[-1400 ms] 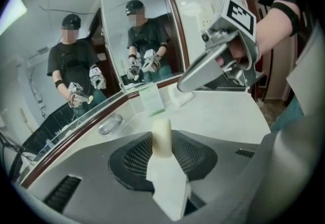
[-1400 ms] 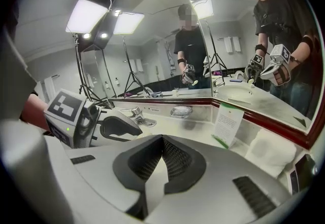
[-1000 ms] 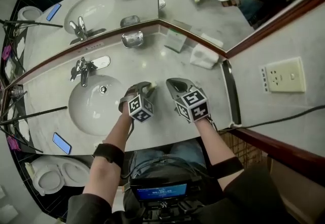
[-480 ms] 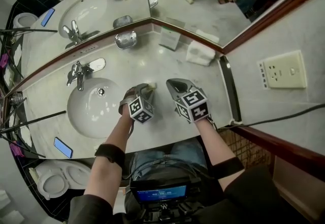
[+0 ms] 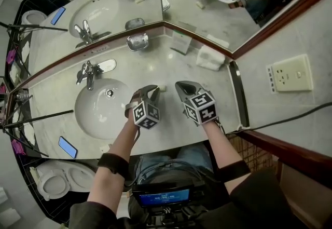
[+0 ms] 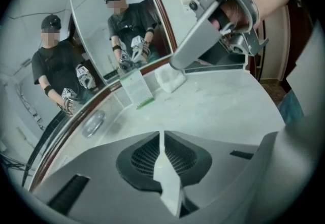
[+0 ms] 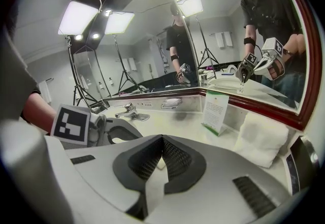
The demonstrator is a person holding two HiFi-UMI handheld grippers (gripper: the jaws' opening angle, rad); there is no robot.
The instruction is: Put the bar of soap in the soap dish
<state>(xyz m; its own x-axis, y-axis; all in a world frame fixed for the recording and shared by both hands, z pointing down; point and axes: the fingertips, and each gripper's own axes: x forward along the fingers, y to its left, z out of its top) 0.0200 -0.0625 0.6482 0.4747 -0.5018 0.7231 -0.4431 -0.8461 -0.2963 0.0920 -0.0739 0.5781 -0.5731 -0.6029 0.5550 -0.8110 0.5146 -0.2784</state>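
Note:
A small pale bar of soap point(image 5: 163, 88) lies on the marble counter, just past the tips of my left gripper point(image 5: 154, 89). That gripper's jaws have just been closing, and in the left gripper view point(image 6: 162, 136) they stand together with nothing between them. My right gripper point(image 5: 179, 86) hovers beside it on the right, shut and empty point(image 7: 162, 139). The metal soap dish point(image 5: 137, 42) sits at the back of the counter against the mirror, well beyond both grippers; it also shows in the gripper views point(image 6: 94, 123) point(image 7: 171, 102).
A round sink point(image 5: 88, 119) and chrome faucet point(image 5: 88, 72) lie to the left. A folded white towel point(image 5: 210, 58) and a standing card point(image 5: 181, 42) sit at the back right. A phone point(image 5: 67, 146) rests on the front left edge. Mirrors line the back.
My left gripper has lifted a little and its jaws have closed, while the soap stays on the counter ahead of its tips. The right gripper has kept still.

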